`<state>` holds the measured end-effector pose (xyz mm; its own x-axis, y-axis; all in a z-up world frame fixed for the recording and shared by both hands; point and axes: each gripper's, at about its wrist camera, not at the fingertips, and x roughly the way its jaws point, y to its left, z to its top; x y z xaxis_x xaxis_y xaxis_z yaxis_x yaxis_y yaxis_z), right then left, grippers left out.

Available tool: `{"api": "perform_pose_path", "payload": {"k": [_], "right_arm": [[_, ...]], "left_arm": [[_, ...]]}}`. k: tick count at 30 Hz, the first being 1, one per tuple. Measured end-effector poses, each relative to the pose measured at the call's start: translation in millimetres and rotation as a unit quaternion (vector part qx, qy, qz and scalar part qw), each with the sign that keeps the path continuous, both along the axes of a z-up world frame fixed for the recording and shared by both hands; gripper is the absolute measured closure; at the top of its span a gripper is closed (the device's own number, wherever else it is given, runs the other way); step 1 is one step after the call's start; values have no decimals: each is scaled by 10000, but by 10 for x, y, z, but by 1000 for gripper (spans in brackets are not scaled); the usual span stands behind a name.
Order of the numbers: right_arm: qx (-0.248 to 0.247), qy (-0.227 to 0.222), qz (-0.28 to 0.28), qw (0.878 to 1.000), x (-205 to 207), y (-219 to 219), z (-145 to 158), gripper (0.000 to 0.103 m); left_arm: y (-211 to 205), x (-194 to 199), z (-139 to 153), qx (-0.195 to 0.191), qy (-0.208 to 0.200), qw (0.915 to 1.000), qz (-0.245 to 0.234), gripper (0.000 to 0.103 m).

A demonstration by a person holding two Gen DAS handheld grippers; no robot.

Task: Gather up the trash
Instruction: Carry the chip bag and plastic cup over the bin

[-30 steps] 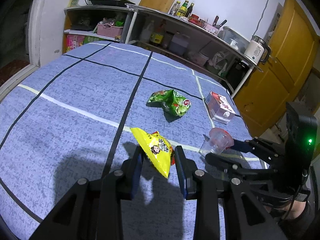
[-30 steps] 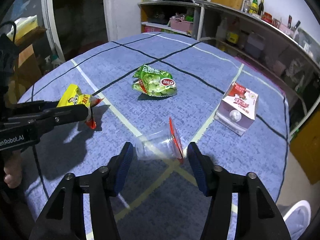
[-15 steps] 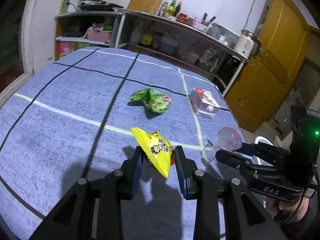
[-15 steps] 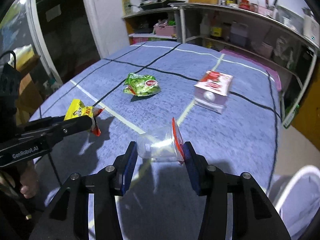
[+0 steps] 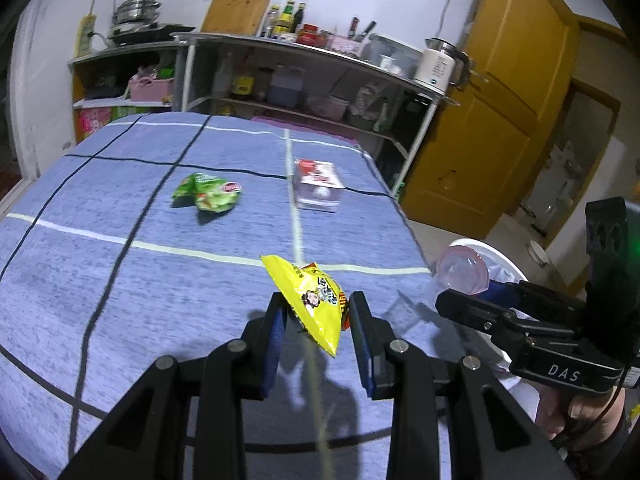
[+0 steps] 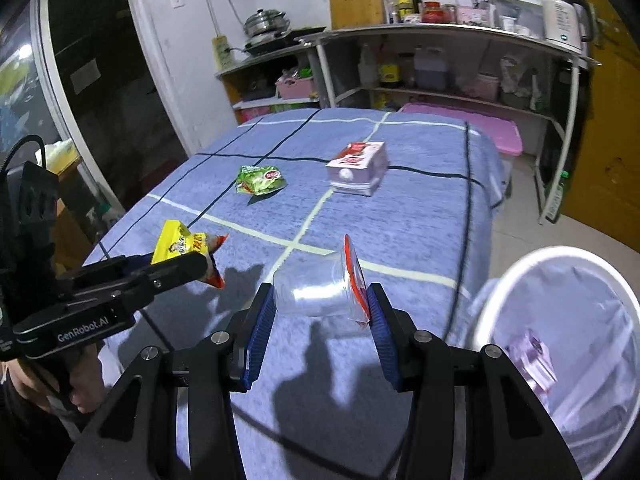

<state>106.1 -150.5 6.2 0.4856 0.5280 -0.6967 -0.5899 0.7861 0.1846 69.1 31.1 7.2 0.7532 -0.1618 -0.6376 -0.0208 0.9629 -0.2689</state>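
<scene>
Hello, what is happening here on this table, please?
A person is clearing trash with two handheld grippers. The left gripper holds a yellow snack bag, the right gripper a clear plastic cup, near a white bin. A green bag and a carton lie on the blue table.

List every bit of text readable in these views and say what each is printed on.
"DAS": side of the right claw.
"GenRobot.AI": side of the left claw.
Yellow snack bag, green snack bag, carton, kettle label: print too blurred or small to read.
</scene>
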Motion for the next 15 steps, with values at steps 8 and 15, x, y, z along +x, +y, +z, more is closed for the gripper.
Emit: {"api": "perform_pose_path", "payload": {"k": [8,15], "right_arm": [[94,-68,-302,9995,-153,-368,88,55],[156,-105,-580,9981,-259,-678,105,55]], "left_arm": [[-378,-66,88,118,-49,9994,-328,70],[-638,-63,111,207,-32,9982,-564,70]]}}
